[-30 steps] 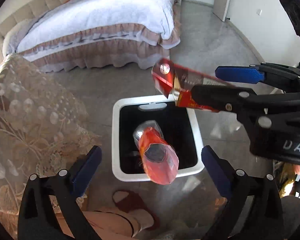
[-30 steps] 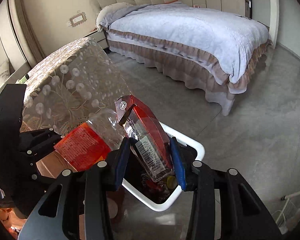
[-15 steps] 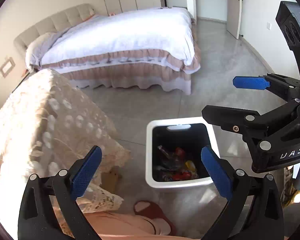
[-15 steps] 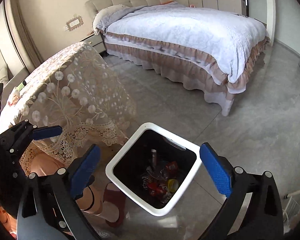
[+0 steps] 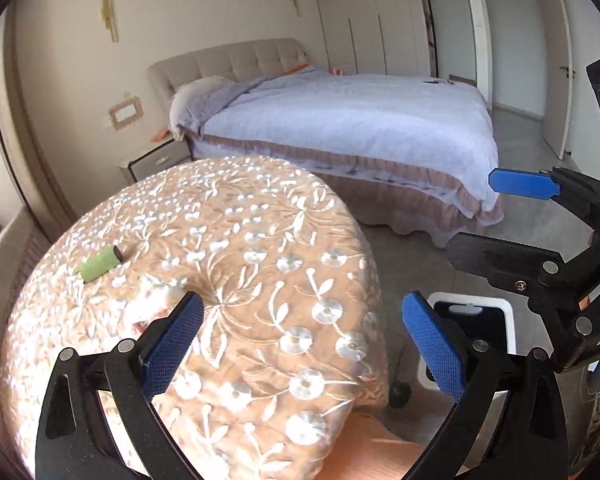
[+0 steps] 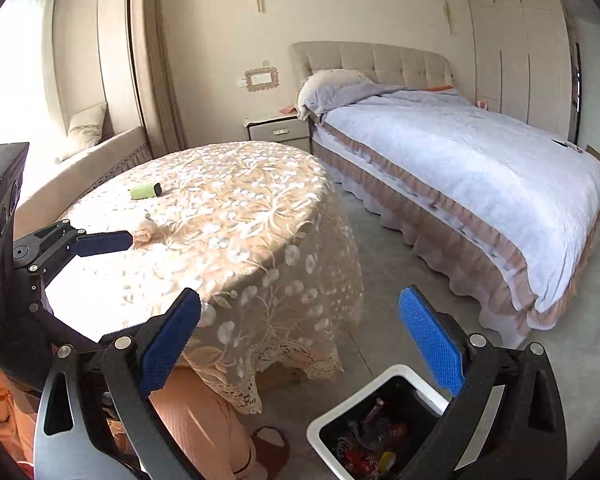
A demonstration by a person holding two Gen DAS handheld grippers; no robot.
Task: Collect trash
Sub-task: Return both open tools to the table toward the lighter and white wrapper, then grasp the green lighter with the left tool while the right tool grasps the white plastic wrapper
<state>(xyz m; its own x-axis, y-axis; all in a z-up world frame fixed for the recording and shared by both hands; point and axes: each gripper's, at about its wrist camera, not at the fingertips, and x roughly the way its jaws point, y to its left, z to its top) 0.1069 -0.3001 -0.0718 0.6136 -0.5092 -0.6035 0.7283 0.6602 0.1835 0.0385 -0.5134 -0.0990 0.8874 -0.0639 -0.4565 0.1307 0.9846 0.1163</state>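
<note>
**Over the table, both grippers empty**

At lower right of the right wrist view, my white square bin with black liner [image 6: 342, 420] already holds red wrappers and bottles. My right gripper [image 6: 300, 344] and left gripper [image 5: 298, 344] stand spread wide, nothing between the pads. Left to collect, I judge: a small green cylinder with a black end [image 5: 100, 266] lying at left on the round lace-covered table [image 5: 260, 272].

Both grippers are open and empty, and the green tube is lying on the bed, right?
Not quite. The green tube lies on the lace-covered round table, not on the bed; the right wrist view shows it. The left gripper and right gripper are indeed open and empty.
</note>
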